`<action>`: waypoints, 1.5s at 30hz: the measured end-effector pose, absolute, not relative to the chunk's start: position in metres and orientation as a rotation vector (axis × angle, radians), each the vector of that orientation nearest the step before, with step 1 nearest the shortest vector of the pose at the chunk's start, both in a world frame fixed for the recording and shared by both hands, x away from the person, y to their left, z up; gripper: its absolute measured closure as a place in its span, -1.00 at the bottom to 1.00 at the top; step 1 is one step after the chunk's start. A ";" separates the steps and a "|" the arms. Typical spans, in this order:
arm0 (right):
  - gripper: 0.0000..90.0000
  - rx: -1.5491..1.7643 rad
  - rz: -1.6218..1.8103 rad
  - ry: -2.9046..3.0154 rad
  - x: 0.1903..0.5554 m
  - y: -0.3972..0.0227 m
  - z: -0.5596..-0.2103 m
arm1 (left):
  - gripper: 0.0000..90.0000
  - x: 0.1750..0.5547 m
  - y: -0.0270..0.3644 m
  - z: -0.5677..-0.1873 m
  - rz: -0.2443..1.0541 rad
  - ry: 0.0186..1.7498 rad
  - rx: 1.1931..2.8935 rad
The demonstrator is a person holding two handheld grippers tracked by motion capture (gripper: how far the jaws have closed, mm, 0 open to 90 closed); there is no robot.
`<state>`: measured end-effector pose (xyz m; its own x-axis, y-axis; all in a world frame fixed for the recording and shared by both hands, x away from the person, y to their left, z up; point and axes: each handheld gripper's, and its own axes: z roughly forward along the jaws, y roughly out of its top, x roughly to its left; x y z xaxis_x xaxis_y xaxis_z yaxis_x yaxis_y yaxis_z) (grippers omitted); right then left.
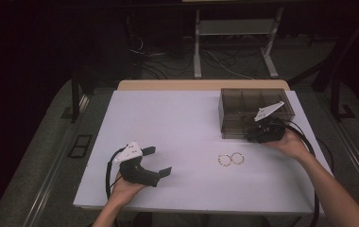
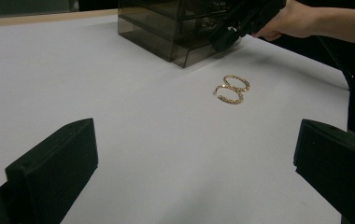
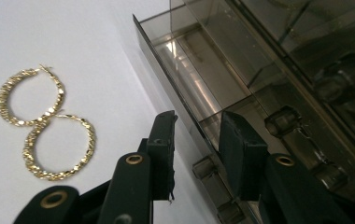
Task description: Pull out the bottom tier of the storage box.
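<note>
The right hand-held gripper [image 1: 258,132] is at the front of the smoky box [image 1: 255,111] on the far right of the desk [image 1: 177,123]. In the right gripper view its jaws straddle the front wall of a pulled-out drawer [image 3: 203,93], one jaw outside and one inside; they are narrowed, but whether the pads press the wall I cannot tell. The drawer's long axis runs along the box front, and it slides out toward the person. Two gold hoop earrings [image 1: 230,159] lie flat and touching each other, near the box on its near side, between the two hand-held grippers. The left hand-held gripper [image 1: 161,161] rests at the near left of the desk, jaws spread wide and holding nothing, pointing toward the earrings. The tinted walls make the box's contents hard to make out, and the right hand [image 1: 288,142] covers part of its front.
</note>
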<state>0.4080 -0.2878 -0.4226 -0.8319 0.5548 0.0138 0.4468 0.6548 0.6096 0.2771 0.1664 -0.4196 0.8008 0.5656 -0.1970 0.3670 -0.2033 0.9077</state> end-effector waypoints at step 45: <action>0.61 0.791 0.896 2.817 0.403 -0.296 -0.426 | -1.00 0.277 0.166 -0.420 0.204 0.711 1.826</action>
<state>0.4025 -0.2965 -0.4261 -0.8632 0.4991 0.0760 0.4513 0.6954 0.5592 0.2769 0.1657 -0.4200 0.8041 0.5601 -0.1994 0.3691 -0.2075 0.9059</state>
